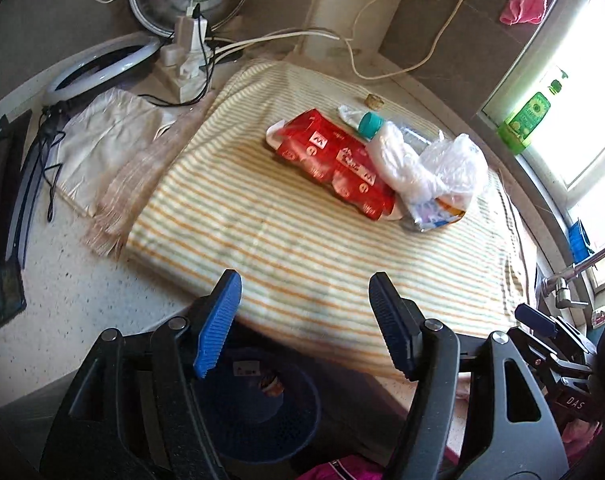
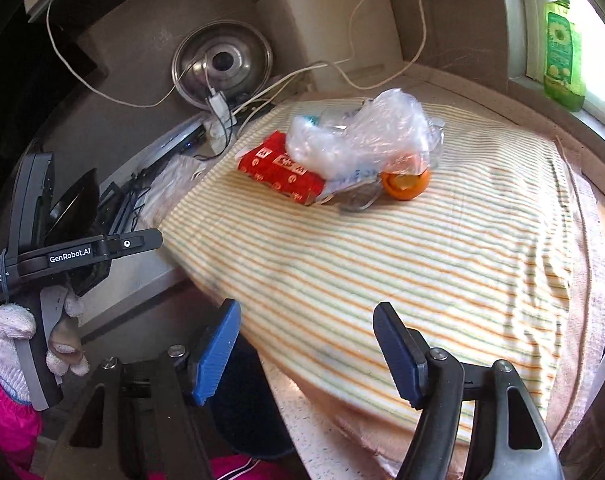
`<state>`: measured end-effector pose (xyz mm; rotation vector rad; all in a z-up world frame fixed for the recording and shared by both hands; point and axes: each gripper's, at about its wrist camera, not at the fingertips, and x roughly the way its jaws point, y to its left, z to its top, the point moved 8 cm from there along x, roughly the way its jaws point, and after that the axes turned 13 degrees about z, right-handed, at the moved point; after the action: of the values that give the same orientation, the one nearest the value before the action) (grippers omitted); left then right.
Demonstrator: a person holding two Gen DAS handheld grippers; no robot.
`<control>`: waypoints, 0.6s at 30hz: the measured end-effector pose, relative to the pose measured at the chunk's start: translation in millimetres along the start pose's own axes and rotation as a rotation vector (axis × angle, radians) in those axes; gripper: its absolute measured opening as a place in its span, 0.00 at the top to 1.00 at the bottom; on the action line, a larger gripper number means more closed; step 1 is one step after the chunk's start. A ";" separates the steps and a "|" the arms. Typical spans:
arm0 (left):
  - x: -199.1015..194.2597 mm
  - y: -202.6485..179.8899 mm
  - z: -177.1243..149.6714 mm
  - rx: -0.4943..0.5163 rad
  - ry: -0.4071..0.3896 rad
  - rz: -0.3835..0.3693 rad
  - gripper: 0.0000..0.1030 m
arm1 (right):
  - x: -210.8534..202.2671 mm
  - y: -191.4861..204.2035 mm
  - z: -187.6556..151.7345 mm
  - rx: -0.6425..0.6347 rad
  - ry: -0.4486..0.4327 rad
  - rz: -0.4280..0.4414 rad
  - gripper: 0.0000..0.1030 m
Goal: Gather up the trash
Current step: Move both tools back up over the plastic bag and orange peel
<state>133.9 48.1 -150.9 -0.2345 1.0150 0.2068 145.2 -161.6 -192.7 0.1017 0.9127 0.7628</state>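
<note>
With both the left hand-held gripper [image 1: 304, 324] and right hand-held gripper [image 2: 306, 352] spread apart and empty, approach the trash pile (red package [image 1: 334, 164], plastic bag [image 1: 434, 168]) mid-towel [image 1: 282, 248], gripping one item before lifting toward the blue bin [image 1: 262, 412].
</note>
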 end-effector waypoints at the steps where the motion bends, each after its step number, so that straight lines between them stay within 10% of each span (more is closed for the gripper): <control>1: 0.1 -4.3 5.0 0.003 -0.005 -0.006 0.34 | -1.7 -4.8 4.4 0.005 -0.009 -0.007 0.31; 18: 49.8 -79.3 77.4 -0.026 0.041 -0.093 0.17 | 5.8 -92.4 64.2 0.098 -0.058 -0.065 0.31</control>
<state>244.4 -2.3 -146.6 -0.3099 1.0405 0.1315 246.3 -211.4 -192.3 0.1790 0.8942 0.6520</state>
